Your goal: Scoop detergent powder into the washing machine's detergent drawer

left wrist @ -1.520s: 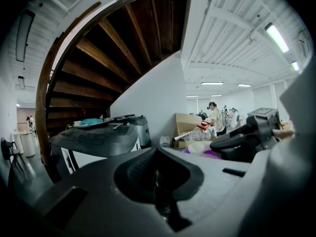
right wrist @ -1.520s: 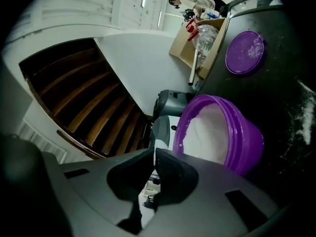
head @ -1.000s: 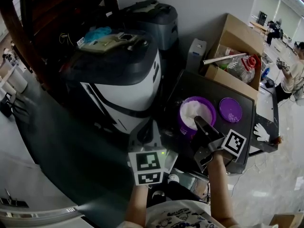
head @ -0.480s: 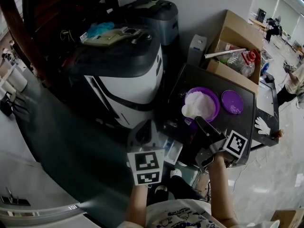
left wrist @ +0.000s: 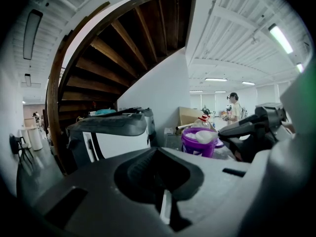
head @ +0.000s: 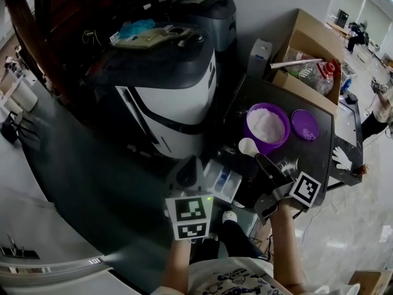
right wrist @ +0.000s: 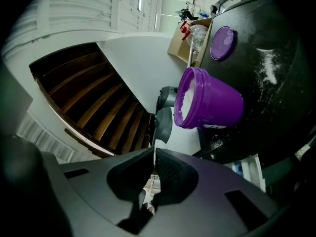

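Note:
My right gripper (head: 263,160) is shut on the handle of a white scoop (head: 247,146) heaped with powder. The scoop hangs between the purple tub (head: 267,126) of white detergent powder and the open white detergent drawer (head: 220,180) of the washing machine (head: 172,103). In the right gripper view the handle shows as a white piece pinched between the jaws (right wrist: 150,184), with the tub (right wrist: 207,102) ahead. My left gripper (head: 187,169) is shut and empty, just left of the drawer. From the left gripper view I see the tub (left wrist: 200,142) and scoop (left wrist: 204,136).
The tub stands on a black table (head: 310,158) dusted with spilled powder, beside its purple lid (head: 305,125). A cardboard box (head: 307,60) with bottles sits behind it. A second dark appliance (head: 202,11) stands behind the washer. A wooden staircase rises at left.
My right gripper has lifted the filled scoop out of the purple tub and carried it left and nearer, toward the drawer. The left gripper has stayed by the drawer.

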Motion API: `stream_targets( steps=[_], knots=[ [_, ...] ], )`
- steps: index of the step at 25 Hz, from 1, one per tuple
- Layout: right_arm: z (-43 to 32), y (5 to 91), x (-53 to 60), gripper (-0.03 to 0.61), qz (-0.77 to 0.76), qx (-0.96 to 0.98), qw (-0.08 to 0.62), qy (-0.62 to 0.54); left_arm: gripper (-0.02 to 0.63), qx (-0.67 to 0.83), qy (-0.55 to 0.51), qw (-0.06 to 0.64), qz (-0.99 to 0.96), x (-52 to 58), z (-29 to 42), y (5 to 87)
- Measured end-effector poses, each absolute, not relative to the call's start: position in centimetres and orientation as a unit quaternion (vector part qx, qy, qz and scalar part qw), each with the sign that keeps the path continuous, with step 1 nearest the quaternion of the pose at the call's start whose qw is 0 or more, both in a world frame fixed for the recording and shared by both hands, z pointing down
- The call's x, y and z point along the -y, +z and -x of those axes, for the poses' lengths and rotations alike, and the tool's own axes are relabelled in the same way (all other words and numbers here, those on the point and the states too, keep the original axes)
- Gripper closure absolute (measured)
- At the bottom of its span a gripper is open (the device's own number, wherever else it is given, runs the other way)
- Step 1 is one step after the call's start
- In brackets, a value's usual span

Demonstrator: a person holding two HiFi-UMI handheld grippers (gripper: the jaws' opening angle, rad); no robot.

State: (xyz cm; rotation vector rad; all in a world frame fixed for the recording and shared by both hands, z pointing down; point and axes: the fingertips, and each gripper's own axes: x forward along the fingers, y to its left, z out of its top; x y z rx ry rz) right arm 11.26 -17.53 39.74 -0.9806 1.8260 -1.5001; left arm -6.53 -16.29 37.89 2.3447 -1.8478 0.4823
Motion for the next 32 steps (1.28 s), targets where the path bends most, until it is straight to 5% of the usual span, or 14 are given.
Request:
stream_targets(
  steps=[32],
  knots=[
    [-7.0, 45.1, 15.1, 0.558, 0.402, -0.698, 0.182, -0.564, 0.612, 0.614, 0.172, 0.093, -0.765, 14.5, 9.9, 41.6]
  ],
)
